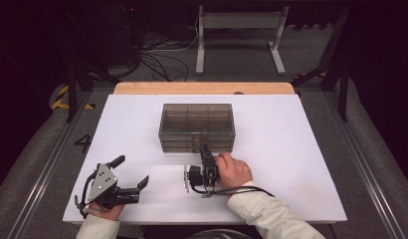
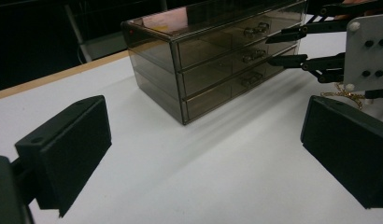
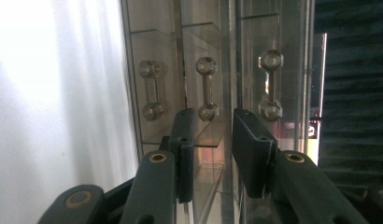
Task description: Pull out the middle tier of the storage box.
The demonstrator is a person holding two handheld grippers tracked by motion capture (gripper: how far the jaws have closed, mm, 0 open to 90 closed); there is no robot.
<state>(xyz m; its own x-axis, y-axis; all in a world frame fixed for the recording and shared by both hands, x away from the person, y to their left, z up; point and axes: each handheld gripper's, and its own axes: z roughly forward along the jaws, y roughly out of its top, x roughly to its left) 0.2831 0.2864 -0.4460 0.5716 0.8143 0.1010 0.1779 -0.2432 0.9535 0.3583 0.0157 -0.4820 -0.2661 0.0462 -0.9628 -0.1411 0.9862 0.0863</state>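
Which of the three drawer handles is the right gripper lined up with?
The middle drawer's handle: it sits just past the gap between the right gripper's open jaws, while the bottom handle and top handle lie outside them.

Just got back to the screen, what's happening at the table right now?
A person is working on a smoky clear three-drawer box on the white table. The right tongs, turned on their side, are lined up at the drawer fronts, jaws a little apart and nearest the middle drawer's handle, not gripping it yet. All three drawers look closed. The left tongs rest open on the table, holding nothing.
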